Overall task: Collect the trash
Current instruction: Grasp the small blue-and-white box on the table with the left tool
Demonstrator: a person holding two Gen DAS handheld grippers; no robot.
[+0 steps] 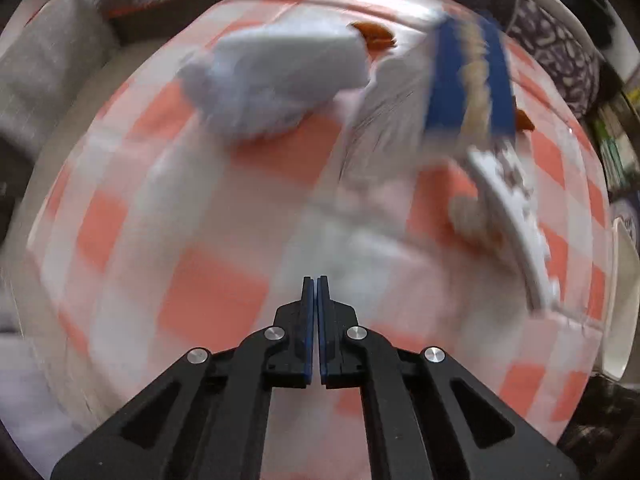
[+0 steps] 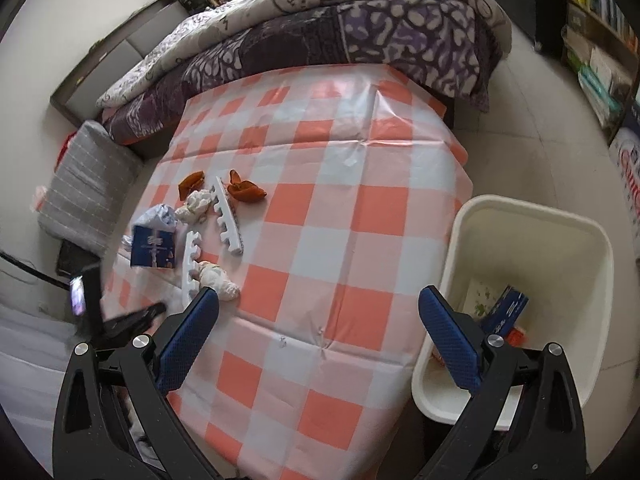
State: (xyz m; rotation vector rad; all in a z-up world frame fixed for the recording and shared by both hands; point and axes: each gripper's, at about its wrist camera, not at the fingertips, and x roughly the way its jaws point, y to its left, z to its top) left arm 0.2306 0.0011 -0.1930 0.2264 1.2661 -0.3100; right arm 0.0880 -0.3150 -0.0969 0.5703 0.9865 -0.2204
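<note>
Trash lies on the left part of a table with an orange-and-white checked cloth [image 2: 340,220]: a blue packet [image 2: 154,247], a crumpled pale blue bag [image 2: 160,214], two white foam comb strips [image 2: 228,216], crumpled tissues [image 2: 218,278] and orange peels [image 2: 246,192]. My right gripper [image 2: 319,322] is open and empty, high above the table's near edge. A white bin [image 2: 524,216] stands at the table's right side with a blue box [image 2: 505,310] and scraps inside. My left gripper [image 1: 317,284] is shut and empty, low over the cloth, short of the pale blue bag [image 1: 276,80], the blue packet [image 1: 470,80] and a foam strip [image 1: 516,224]. The left wrist view is motion-blurred.
A bed with a purple patterned quilt [image 2: 320,40] stands behind the table. A grey cushion [image 2: 86,188] lies on the floor at the left. Shelves with books [image 2: 600,40] line the right wall. Tiled floor surrounds the bin.
</note>
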